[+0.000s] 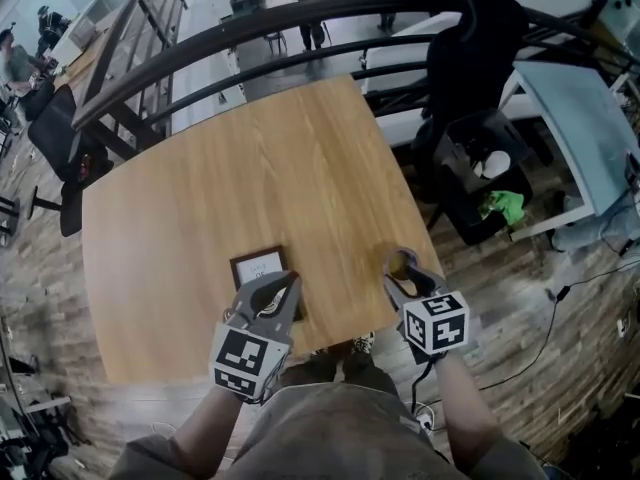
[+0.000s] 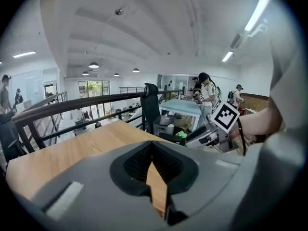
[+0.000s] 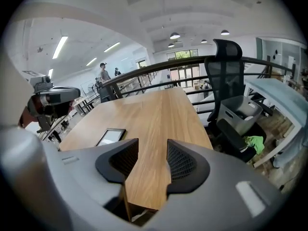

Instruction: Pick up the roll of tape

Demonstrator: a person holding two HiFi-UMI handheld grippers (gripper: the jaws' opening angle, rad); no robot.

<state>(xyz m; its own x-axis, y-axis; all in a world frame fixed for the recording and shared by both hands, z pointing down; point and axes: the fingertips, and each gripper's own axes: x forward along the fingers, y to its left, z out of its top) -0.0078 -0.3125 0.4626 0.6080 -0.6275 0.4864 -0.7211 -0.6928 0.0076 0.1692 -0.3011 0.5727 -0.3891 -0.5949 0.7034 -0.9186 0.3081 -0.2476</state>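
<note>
Tape roll nowhere in view; bearing from either tong untellable. Left gripper (image 1: 289, 284) pinched together, empty, beside framed card (image 1: 257, 265). Right gripper (image 1: 403, 266) parted, empty, at near edge of table (image 1: 250, 158).

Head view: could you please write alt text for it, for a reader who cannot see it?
Two handheld grippers hover at the near edge of a wooden table: the left gripper, fingers closed, by a small dark-framed card lying flat; the right gripper, fingers open and empty. No roll of tape is visible; a dark railing curves beyond the table.
</note>
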